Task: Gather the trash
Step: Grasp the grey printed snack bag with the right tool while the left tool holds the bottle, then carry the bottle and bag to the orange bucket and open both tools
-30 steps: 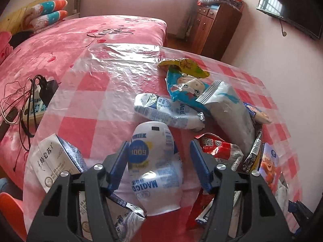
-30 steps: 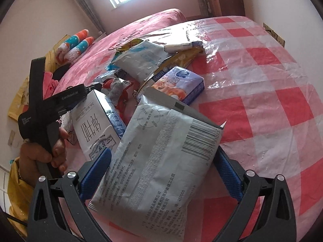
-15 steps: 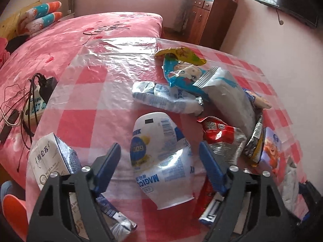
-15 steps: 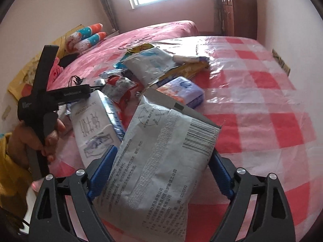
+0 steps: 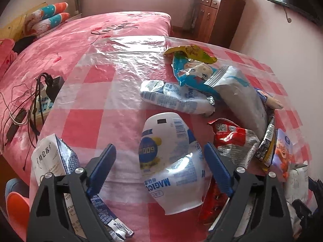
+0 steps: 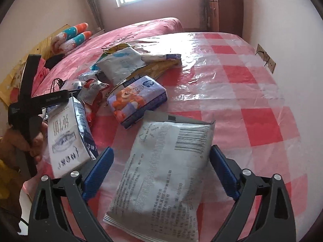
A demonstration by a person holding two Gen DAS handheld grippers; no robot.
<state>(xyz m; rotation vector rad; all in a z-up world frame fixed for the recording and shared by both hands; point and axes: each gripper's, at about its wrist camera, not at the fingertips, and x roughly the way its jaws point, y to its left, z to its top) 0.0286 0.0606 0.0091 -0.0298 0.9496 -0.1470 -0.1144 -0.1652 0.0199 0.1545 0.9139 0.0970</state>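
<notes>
Wrappers crowd the pouch between wide, just-opened left jaws; right jaws wide around packet.

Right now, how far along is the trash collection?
Done: the wrappers sit bunched in one pile on the checked tablecloth; no bin or bag is visible.

In hand: nothing gripped. The left gripper has just opened, and the white MAGIC pouch lies loose between its jaws. The right gripper straddles the grey barcoded bag, pads apart from it.

Left: everything, including the milk carton, bear-print pack and red wrapper.
</notes>
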